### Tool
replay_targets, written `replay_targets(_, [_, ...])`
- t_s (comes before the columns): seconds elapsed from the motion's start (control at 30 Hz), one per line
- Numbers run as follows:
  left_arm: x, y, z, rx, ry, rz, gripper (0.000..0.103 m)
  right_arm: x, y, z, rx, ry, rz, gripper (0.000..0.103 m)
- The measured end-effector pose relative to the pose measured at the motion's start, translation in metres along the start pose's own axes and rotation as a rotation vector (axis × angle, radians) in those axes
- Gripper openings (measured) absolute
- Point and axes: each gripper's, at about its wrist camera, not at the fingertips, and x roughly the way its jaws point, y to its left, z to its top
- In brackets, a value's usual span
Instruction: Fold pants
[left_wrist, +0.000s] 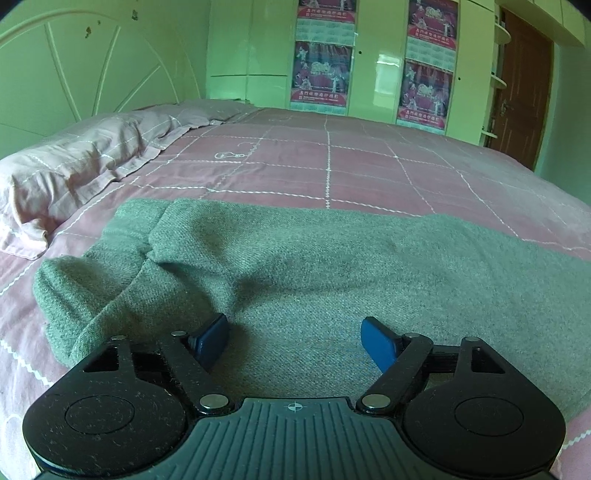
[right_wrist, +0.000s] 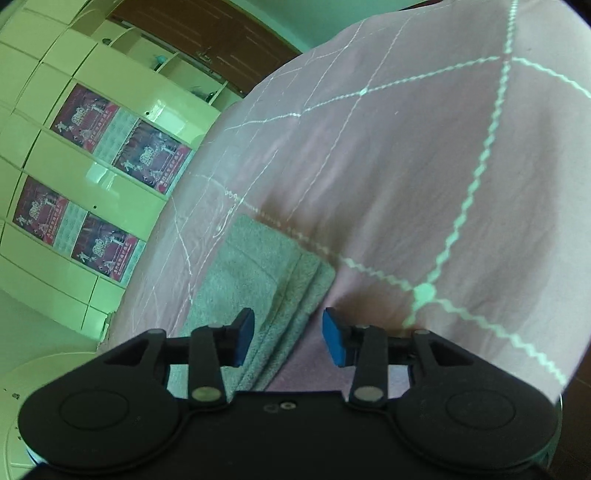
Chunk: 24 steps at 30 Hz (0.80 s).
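Grey knit pants (left_wrist: 295, 266) lie spread across the pink bed, with a bunched fold at their left end. My left gripper (left_wrist: 293, 338) is open, low over the near part of the pants, holding nothing. In the right wrist view the pants (right_wrist: 258, 280) show as a folded stack with layered edges. My right gripper (right_wrist: 288, 334) is open, its blue pads on either side of the stack's layered edge, holding nothing.
The bed has a pink checked sheet (left_wrist: 369, 166). A pink pillow (left_wrist: 85, 162) lies at the left by the headboard (left_wrist: 74, 74). White wardrobes with posters (left_wrist: 321, 70) stand behind the bed, with a brown door (left_wrist: 524, 85) at the right.
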Motion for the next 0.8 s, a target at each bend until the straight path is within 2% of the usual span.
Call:
replay_targets(0.03, [-0.005, -0.002, 0.001, -0.027, -0.004, 0.003, 0.079, 0.004, 0.001, -0.001, -0.013, 0.008, -0.007, 0.005])
replay_targets(0.13, [-0.021, -0.02, 0.0, -0.067, -0.042, -0.033, 0.08, -0.002, 0.008, -0.003, -0.041, -0.026, 0.022, 0.003])
replay_targets(0.2, [-0.031, -0.046, -0.004, -0.027, -0.074, -0.065, 0.08, -0.011, 0.011, -0.005, -0.062, -0.072, 0.052, 0.003])
replay_targets(0.27, [-0.034, -0.079, -0.012, 0.067, -0.089, -0.094, 0.08, -0.007, 0.011, -0.006, -0.116, -0.059, -0.018, 0.003])
replay_targets(0.33, [-0.016, -0.107, -0.026, 0.127, 0.004, -0.044, 0.083, 0.0, 0.002, -0.006, -0.076, -0.042, -0.013, 0.003])
replay_targets(0.4, [-0.02, -0.121, -0.025, 0.14, -0.002, 0.01, 0.084, -0.002, -0.002, -0.003, -0.039, -0.032, 0.011, 0.005])
replay_targets(0.47, [-0.035, -0.132, -0.013, 0.067, -0.039, -0.038, 0.084, -0.006, 0.0, -0.001, -0.046, -0.024, 0.028, 0.013])
replay_targets(0.5, [-0.049, -0.149, -0.008, 0.065, -0.097, -0.076, 0.084, -0.009, 0.001, 0.0, -0.052, -0.036, 0.034, 0.017])
replay_targets(0.53, [-0.058, -0.168, -0.003, 0.082, -0.133, -0.117, 0.084, -0.013, 0.001, 0.0, -0.055, -0.049, 0.041, 0.021])
replay_targets(0.57, [-0.063, -0.186, 0.0, 0.081, -0.148, -0.162, 0.084, -0.013, 0.002, 0.0, -0.055, -0.052, 0.048, 0.022])
replay_targets(0.67, [-0.061, -0.239, -0.001, 0.022, -0.097, -0.272, 0.089, -0.015, 0.0, -0.002, -0.052, -0.054, 0.055, 0.022])
replay_targets(0.73, [-0.051, -0.279, -0.011, 0.037, -0.003, -0.256, 0.089, -0.015, 0.001, -0.004, -0.062, -0.049, 0.046, 0.021])
replay_targets(0.8, [-0.047, -0.312, -0.022, 0.061, 0.039, -0.297, 0.089, -0.015, 0.002, -0.006, -0.059, -0.049, 0.049, 0.021])
